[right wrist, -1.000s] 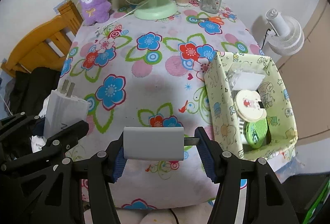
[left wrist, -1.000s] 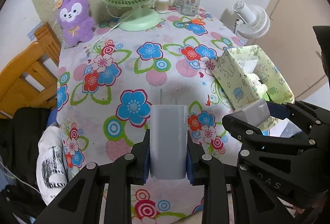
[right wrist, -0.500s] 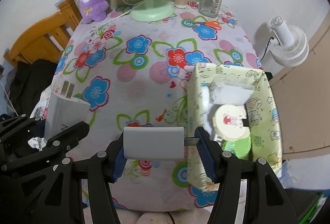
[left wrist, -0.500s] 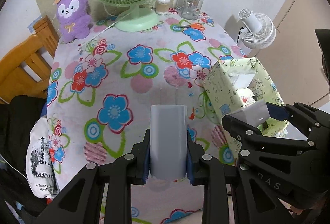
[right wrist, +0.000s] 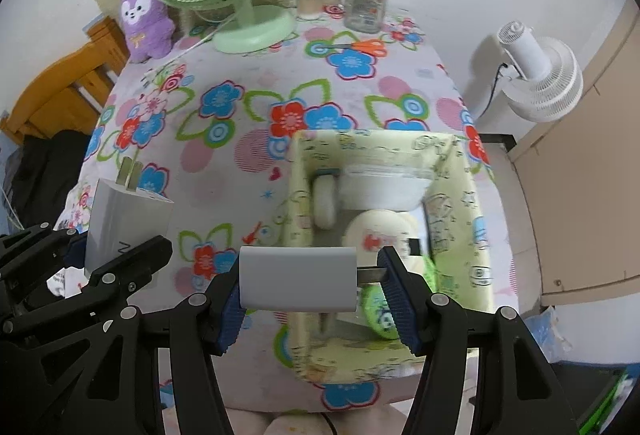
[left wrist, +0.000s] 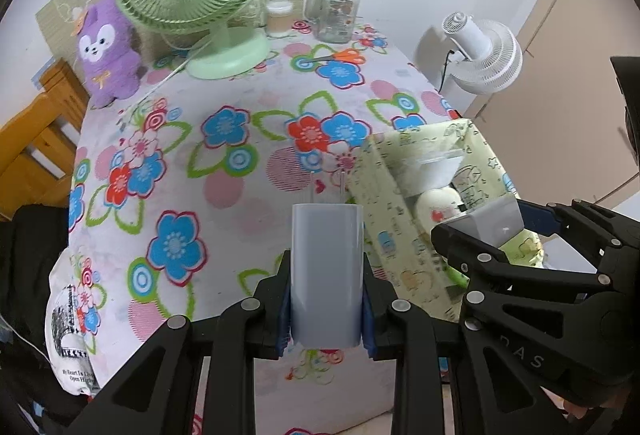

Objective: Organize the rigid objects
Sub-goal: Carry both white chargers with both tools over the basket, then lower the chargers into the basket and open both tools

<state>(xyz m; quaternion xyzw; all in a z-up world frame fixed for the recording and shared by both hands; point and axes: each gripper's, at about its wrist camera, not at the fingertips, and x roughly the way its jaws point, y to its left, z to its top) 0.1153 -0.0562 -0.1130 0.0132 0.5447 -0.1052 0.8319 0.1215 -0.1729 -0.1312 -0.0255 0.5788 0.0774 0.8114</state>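
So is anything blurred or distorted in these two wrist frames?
Left wrist view: strong fisheye bending with dark corners; the charger in the left gripper is sharp, the storage box slightly smeared. Right wrist view: the same bending; the box interior looks motion-blurred, the right gripper and its charger crisp.

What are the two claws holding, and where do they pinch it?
Each holds a grey plug charger. The left claw pinches its charger by the narrow sides, prongs forward. The right claw pinches its charger end to end, prong end included.

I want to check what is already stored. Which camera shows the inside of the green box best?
The right wrist view: it looks down into the green box. The left wrist view shows mostly its outer wall.
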